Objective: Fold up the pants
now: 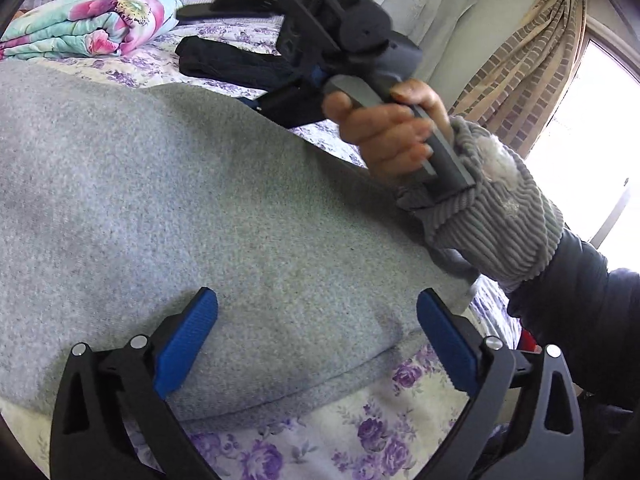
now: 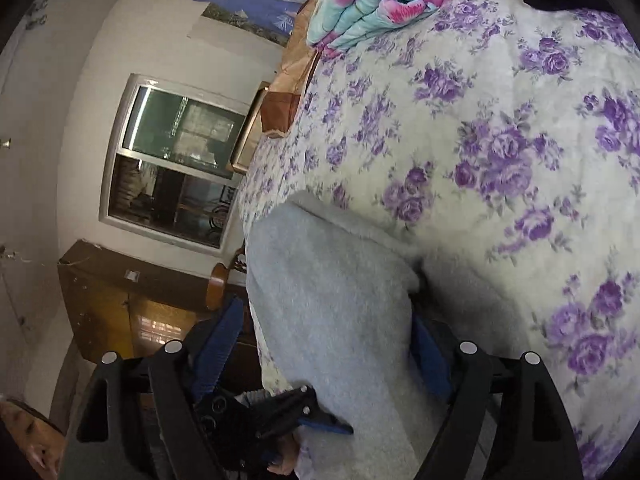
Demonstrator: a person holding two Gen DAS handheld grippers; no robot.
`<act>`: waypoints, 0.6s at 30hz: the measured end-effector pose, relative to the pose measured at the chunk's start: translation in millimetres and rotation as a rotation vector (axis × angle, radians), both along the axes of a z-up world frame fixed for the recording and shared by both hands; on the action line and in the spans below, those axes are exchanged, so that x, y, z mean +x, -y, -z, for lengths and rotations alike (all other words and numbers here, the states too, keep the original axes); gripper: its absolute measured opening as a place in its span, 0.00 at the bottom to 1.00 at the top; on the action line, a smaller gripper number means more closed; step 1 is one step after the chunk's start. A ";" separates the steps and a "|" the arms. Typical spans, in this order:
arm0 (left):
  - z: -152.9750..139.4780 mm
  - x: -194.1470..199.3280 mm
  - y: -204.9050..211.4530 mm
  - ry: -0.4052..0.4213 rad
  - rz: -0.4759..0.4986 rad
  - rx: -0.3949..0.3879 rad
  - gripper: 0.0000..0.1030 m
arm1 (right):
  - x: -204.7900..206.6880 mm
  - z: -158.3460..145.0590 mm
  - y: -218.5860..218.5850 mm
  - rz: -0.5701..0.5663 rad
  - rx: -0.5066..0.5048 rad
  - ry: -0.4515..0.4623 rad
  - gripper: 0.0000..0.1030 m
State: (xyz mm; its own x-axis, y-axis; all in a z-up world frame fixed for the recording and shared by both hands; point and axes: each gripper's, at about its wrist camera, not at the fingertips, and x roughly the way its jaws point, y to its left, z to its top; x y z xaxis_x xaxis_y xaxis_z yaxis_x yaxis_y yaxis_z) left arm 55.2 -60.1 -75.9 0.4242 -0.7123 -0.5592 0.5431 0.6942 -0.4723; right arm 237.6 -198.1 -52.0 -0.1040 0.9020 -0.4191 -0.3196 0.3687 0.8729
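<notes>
Grey fleece pants point(image 1: 168, 208) lie spread on a bed with a purple-flowered sheet point(image 1: 360, 432). My left gripper point(image 1: 316, 344) is open, its blue pads point(image 1: 188, 344) wide apart just above the pants' near edge. My right gripper point(image 1: 280, 40) is seen from the left wrist view, held in a hand above the pants' far side. In the right wrist view the right gripper point(image 2: 328, 336) is wide open with the grey pants point(image 2: 332, 312) lying between its jaws, not pinched. The left gripper point(image 2: 272, 420) shows at the bottom.
A folded floral quilt point(image 1: 88, 24) and a dark folded garment point(image 1: 232, 64) lie at the back of the bed. A curtain and bright window point(image 1: 560, 80) are on the right. A window point(image 2: 176, 160) and a wooden cabinet point(image 2: 120, 304) stand beyond the bed's edge.
</notes>
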 end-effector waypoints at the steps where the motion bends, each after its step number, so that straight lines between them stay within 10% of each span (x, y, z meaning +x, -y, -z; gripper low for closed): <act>1: -0.1 -0.1 0.2 0.001 0.000 0.001 0.95 | 6.9 4.3 2.0 0.061 0.006 -0.012 0.79; 3: -0.2 -0.1 0.5 0.000 0.000 0.000 0.95 | 13.9 14.6 12.3 0.153 0.021 -0.049 0.73; 5: -0.3 0.1 0.7 0.000 0.001 0.001 0.95 | 16.3 20.9 26.5 0.250 -0.046 -0.007 0.33; 7: -0.5 0.8 1.3 0.001 0.002 0.004 0.95 | 20.7 26.6 36.8 0.319 -0.155 0.020 0.16; 10: -0.3 2.2 0.9 0.000 0.002 0.000 0.95 | 9.7 6.6 40.7 0.355 -0.309 0.176 0.13; 14: 0.1 2.2 1.2 0.001 0.001 -0.001 0.95 | -25.0 -33.6 28.1 0.282 -0.277 0.343 0.13; 18: 0.1 2.2 1.1 0.001 0.001 -0.001 0.95 | -37.5 -16.6 -7.3 0.146 -0.419 0.333 0.11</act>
State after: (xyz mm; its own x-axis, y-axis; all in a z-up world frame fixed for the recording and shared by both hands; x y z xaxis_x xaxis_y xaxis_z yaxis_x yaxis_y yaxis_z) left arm 57.4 -61.2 -75.9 0.4238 -0.7133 -0.5583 0.5445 0.6932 -0.4723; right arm 200.1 -190.9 -35.4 0.2088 0.6461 -0.7341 -0.4727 0.7238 0.5026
